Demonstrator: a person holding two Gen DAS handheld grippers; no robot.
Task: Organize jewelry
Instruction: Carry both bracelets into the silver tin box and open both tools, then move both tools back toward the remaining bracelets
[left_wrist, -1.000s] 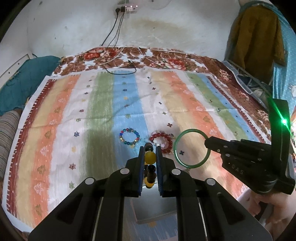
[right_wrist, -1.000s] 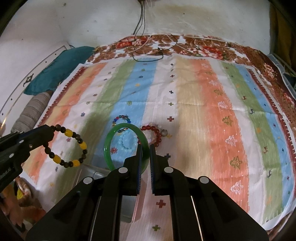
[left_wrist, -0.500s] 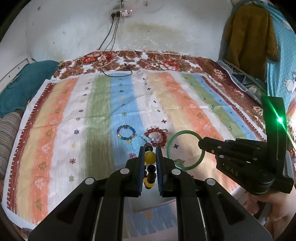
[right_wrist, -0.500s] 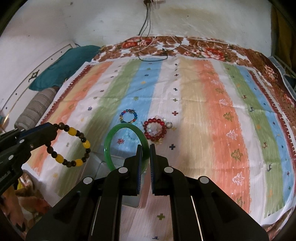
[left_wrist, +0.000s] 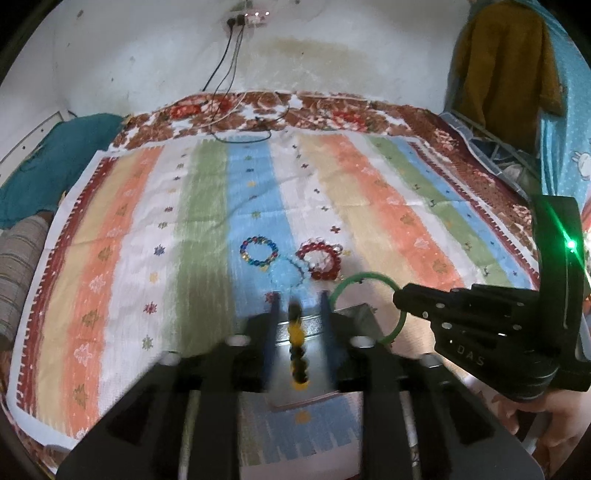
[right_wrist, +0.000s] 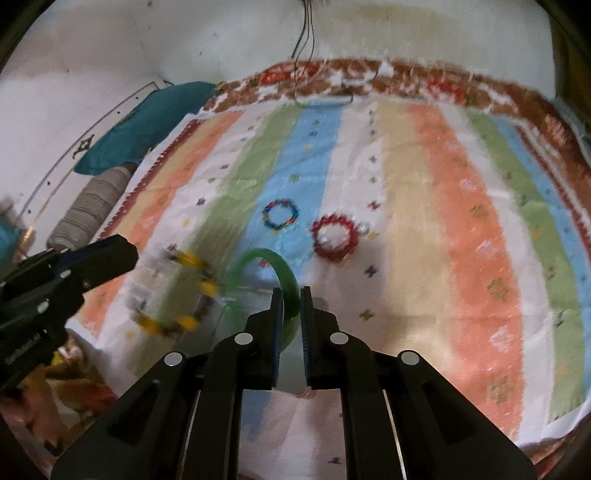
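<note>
My left gripper (left_wrist: 297, 301) has opened; the yellow and dark bead bracelet (left_wrist: 297, 347) is blurred between its fingers, falling over a clear box (left_wrist: 354, 314). In the right wrist view the bracelet (right_wrist: 177, 291) is a blur beside the left gripper (right_wrist: 110, 254). My right gripper (right_wrist: 290, 295) is shut on a green bangle (right_wrist: 284, 277), also seen in the left wrist view (left_wrist: 364, 280). A multicolour bead bracelet (left_wrist: 259, 251) and a red bead bracelet (left_wrist: 319, 258) lie on the striped cloth (left_wrist: 184, 221).
Black cables (left_wrist: 240, 129) lie at the far edge of the cloth below a wall socket. A teal pillow (left_wrist: 44, 166) and a striped bolster (left_wrist: 18, 266) sit at the left. Clothes (left_wrist: 509, 74) hang at the right.
My left gripper has opened and the yellow and dark bracelet is dropping out of it. Both grippers have pulled back toward the clear box at the near edge.
</note>
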